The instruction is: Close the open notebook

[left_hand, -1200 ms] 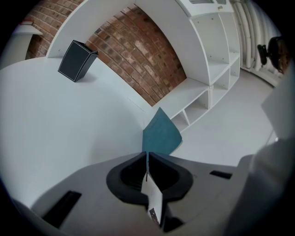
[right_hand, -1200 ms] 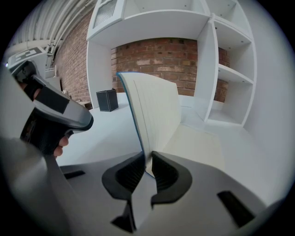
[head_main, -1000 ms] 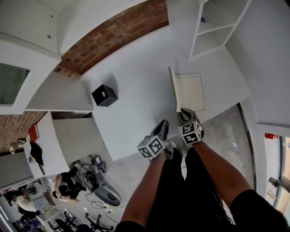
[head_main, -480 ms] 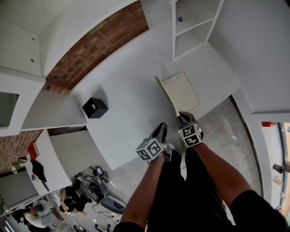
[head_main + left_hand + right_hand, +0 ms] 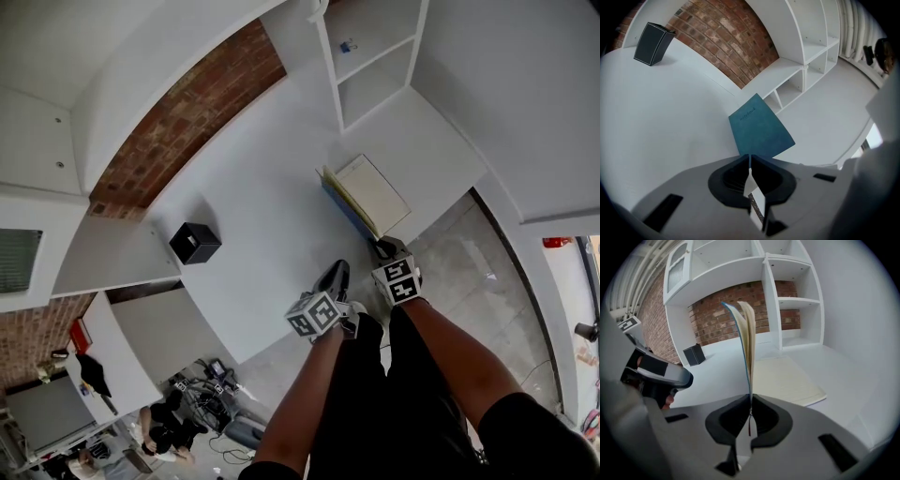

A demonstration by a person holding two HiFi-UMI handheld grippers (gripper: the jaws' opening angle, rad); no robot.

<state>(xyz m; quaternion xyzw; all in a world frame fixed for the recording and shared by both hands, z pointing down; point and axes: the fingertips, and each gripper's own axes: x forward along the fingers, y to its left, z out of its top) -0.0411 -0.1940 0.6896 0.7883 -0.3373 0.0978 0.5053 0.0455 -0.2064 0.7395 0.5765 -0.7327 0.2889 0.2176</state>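
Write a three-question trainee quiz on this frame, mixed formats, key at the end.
1. True or false: the notebook lies flat and shut on the table.
2. Which gripper is clamped on the notebook's raised blue cover? A: left. B: right. C: both.
3. Fill in: in the head view, the black box stands on the table to the ___ of the notebook.

Key
1. False: one half stands raised off the other.
2. B: the right gripper; its jaws have just been closing, with the cover's edge between them.
3. left
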